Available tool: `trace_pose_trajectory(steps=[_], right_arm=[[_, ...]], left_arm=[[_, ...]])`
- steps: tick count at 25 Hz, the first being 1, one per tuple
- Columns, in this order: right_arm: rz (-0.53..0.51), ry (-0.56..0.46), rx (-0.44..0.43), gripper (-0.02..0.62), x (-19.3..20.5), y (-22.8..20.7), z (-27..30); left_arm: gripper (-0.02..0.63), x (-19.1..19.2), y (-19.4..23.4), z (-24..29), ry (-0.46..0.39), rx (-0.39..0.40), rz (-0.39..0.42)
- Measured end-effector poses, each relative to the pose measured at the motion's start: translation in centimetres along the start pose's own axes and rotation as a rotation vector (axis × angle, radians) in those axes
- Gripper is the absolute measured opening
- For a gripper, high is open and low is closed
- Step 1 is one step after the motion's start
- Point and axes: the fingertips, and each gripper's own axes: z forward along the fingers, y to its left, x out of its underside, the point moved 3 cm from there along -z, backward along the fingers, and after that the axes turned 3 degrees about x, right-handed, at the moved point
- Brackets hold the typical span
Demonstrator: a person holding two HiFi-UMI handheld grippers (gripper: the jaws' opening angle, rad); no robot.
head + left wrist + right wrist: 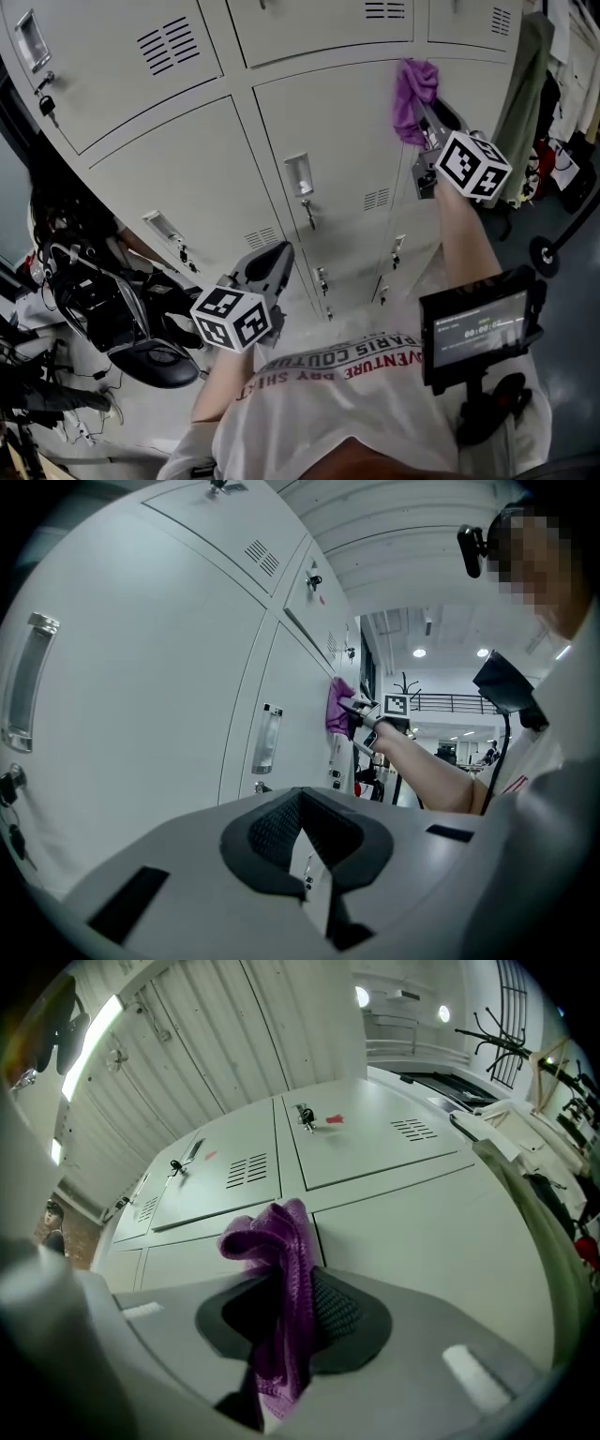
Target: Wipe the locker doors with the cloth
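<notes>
A purple cloth is pressed against the top of a grey locker door, near its right corner. My right gripper is shut on the cloth, arm stretched forward. In the right gripper view the cloth hangs bunched between the jaws of that gripper, with locker doors just beyond. My left gripper is held low, close to the lower doors, shut and with nothing in it. The left gripper view shows its jaws closed, and the cloth far along the locker row.
Keys hang from several locks. Black bags and cables lie on the floor at the left. Clothes hang at the right of the lockers. A small screen sits on a mount at my chest.
</notes>
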Motion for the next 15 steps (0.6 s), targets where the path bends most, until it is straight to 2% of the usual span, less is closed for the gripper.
trace_pose_trajectory(steps=[7, 15], right_arm=[[0.062, -0.055, -0.068, 0.072, 0.1, 2.1, -1.0], [0.113, 0.0, -0.299, 0.072, 3.5, 12.4, -2.6]], left_arm=[[0.002, 0.2, 0.4, -0.5, 0.0, -0.008, -0.006], [0.002, 0.6, 0.9, -1.7, -0.016, -0.046, -0.029]])
